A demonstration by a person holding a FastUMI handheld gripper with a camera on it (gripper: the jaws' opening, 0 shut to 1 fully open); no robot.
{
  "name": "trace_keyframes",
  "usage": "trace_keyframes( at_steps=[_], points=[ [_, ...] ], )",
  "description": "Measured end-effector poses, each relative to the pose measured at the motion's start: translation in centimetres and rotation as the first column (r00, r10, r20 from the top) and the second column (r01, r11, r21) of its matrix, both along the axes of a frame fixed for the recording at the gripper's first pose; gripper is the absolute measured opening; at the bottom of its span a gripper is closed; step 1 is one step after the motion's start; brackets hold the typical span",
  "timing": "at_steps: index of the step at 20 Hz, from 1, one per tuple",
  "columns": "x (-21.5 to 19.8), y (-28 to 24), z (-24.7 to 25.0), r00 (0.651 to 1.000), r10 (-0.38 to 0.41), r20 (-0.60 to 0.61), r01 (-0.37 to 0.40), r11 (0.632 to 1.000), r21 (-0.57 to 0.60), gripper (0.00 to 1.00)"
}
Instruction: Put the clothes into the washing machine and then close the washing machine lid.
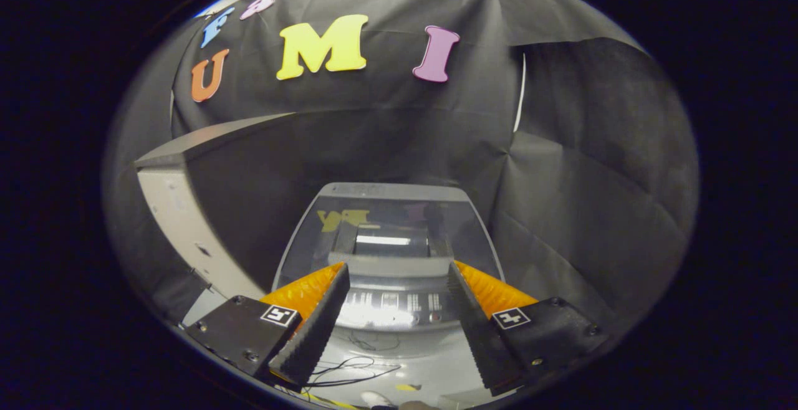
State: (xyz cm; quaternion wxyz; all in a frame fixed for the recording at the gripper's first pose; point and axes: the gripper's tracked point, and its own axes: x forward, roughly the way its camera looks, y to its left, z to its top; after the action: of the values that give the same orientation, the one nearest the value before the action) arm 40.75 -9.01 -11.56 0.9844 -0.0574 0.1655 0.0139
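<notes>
I look down on a grey top-loading washing machine (389, 198) just ahead of the fingers. Its dark glass lid (386, 226) lies flat and mirrors the wall behind. The lid's grey front handle strip (389, 265) runs between the fingertips. Below it, the control panel (389, 304) with its rows of small markings shows in the gap between the fingers. My gripper (397, 268) is open, its black ribbed fingers (315, 323) with orange backs spread wide above the machine's front, and nothing is between them.
A pale grey panel (177, 217) stands upright to the left of the machine. Black cloth hangs close behind and on the right. Thin black cables (355, 366) lie on the shiny floor in front of the machine.
</notes>
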Motion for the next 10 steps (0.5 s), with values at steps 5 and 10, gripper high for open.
trace_keyframes(
  at_steps=[5,10],
  points=[
    [-13.0,1.7,0.2,0.996,-0.041,0.082,0.038,0.999,0.028,0.98],
    [-23.9,3.2,3.0,0.984,-0.04,0.173,0.036,0.999,0.028,0.98]
  ],
)
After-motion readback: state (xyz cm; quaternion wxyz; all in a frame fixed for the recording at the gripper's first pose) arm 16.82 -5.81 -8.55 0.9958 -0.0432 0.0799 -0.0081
